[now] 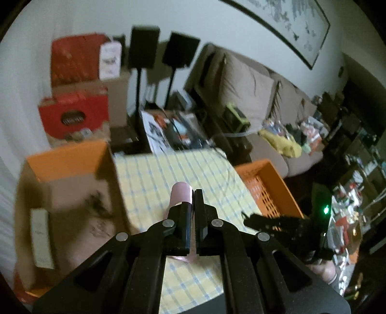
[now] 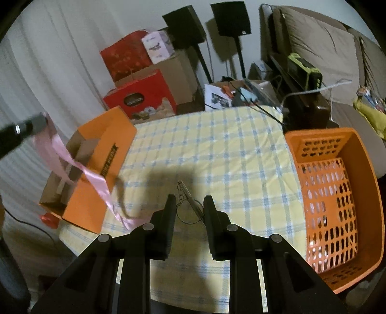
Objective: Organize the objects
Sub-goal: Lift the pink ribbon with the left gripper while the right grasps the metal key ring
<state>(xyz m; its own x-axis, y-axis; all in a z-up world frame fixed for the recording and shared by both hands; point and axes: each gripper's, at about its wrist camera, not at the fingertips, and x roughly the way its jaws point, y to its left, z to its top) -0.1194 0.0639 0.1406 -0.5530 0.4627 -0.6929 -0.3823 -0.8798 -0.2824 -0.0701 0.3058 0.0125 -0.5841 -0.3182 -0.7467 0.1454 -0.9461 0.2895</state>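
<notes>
Background: two black speakers (image 2: 230, 18) on stands against the wall. Red boxes (image 2: 141, 96) and a brown carton (image 2: 178, 70) are stacked beside them. A beige sofa (image 1: 251, 96) holds cushions and clutter. A framed picture (image 1: 289, 26) hangs above the sofa.

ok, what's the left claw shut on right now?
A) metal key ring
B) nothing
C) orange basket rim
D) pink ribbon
D: the left claw pinches the pink ribbon, which trails down past the orange box onto the tablecloth; the key ring lies under the open right claw.
</notes>
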